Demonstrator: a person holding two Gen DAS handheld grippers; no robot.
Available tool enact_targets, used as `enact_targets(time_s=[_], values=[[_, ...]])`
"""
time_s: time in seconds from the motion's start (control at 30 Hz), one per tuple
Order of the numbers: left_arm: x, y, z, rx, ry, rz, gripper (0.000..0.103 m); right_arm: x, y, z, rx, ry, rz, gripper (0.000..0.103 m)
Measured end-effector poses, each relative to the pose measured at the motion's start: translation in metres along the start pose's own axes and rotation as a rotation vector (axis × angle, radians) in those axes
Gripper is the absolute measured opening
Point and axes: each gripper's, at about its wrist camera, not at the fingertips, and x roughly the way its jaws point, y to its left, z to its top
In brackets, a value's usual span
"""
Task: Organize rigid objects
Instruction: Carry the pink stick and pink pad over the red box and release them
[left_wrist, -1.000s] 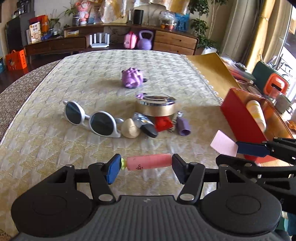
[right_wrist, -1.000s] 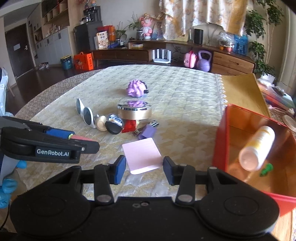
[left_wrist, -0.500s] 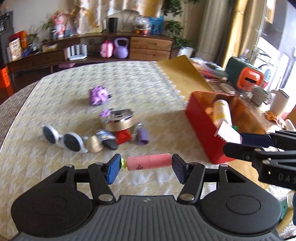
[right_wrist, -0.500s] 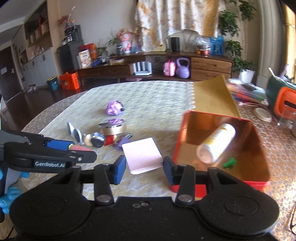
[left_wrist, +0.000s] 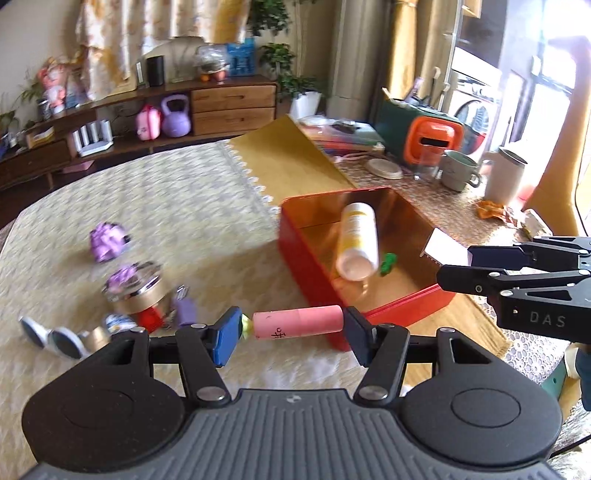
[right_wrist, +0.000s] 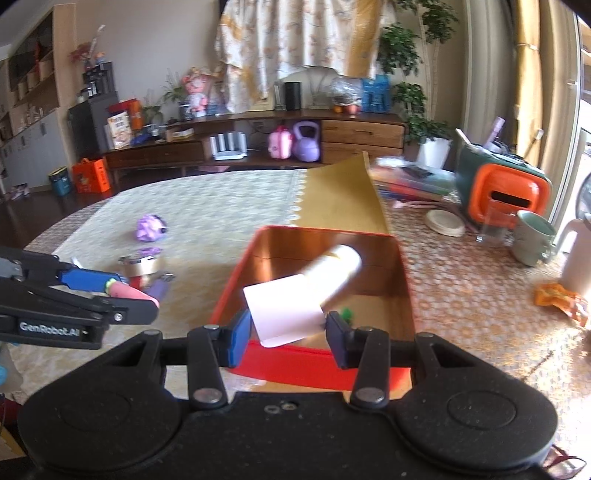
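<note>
The left gripper (left_wrist: 291, 326) has its jaws clenched end to end on a pink tube (left_wrist: 297, 325), which lies crosswise between the pads, above the patterned cloth and just short of the near corner of the red box (left_wrist: 306, 266). The right gripper (right_wrist: 286, 326) grasps a pale pink card (right_wrist: 284, 310) by its side edges; the card hangs tilted over the near wall of the same box, whose rim runs under the jaws.

Inside the box a white and yellow bottle (left_wrist: 357, 242) lies on its side toward the far half, with a small green piece (left_wrist: 388, 263) beside it; the copper floor near the front wall and along the right wall is bare.

To the left of the box, apart from it, a cluster sits on the bench (left_wrist: 177, 206): a round gold tin (left_wrist: 135, 291), white sunglasses (left_wrist: 51, 338), a purple toy (left_wrist: 105, 242) farther back, and some smaller items too blurred to name. Open cloth lies between that cluster and the box's left wall. Beyond the box's right side the bench carries a mug (right_wrist: 532, 238) and an orange and green case (right_wrist: 502, 192), well apart from the box.
</note>
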Motion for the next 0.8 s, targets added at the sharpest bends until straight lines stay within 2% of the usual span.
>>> enact_targets(time_s=[0.43, 0.57, 0.8], values=[[0.045, -0.055, 0.027, 0.088, 0.016, -0.044, 0.06, 0.024, -0.049, 0.001, -0.026, 0.05, -0.046, 0.043], [0.063, -0.066, 0.034, 0.095, 0.04, -0.059, 0.06, 0.036, -0.058, 0.005, -0.041, 0.071, -0.017, 0.043], [0.093, -0.072, 0.039, 0.068, 0.11, -0.062, 0.06, 0.061, -0.059, 0.011, -0.126, 0.108, -0.039, 0.043]])
